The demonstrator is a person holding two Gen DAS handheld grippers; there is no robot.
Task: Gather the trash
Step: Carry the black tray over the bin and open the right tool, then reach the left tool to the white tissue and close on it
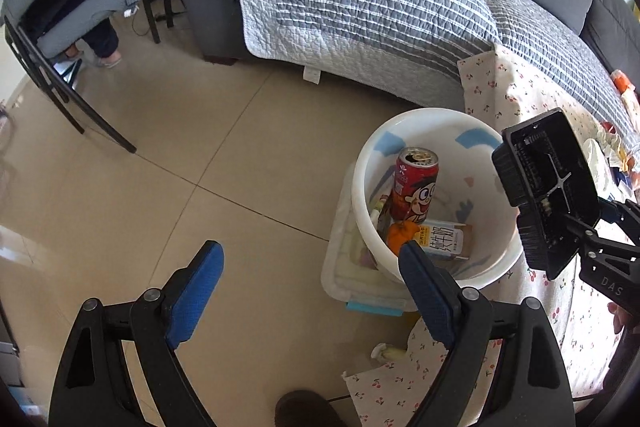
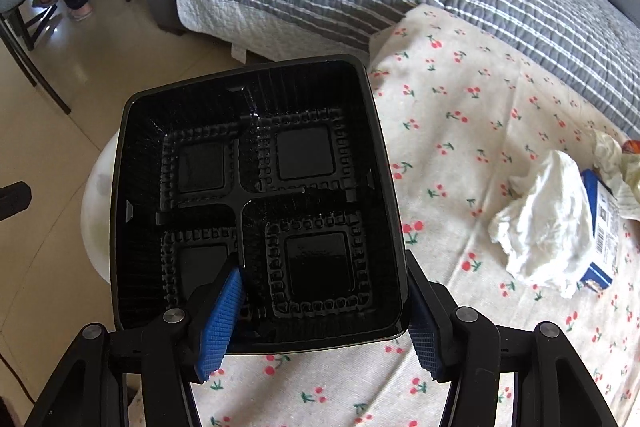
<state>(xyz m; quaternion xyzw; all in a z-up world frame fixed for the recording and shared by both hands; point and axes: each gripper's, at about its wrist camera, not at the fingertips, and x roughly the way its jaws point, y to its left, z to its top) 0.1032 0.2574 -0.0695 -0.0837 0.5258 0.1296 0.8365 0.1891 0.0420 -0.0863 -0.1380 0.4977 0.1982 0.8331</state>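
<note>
So your right gripper (image 2: 324,319) is clamped on the near corner of that black four-compartment plastic food tray (image 2: 256,195), held over the white plastic bucket (image 1: 436,123), at about 3 o'clock of its rim. Inside sit a red drink can (image 1: 414,183) and a milk carton (image 1: 442,239). Your left gripper (image 1: 310,291) hangs wide apart, holding nothing, at the bucket's 7 o'clock. A crumpled white tissue (image 2: 548,219) lies on the cherry-print cloth (image 2: 472,99).

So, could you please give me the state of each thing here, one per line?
Left gripper: open, empty.
Right gripper: shut on the black tray's corner.
Black tray: empty, held tilted beside the bin.
White bin: upright, partly filled.
Red can: opened, standing in the bin.
Milk carton: lying in the bin.
</note>
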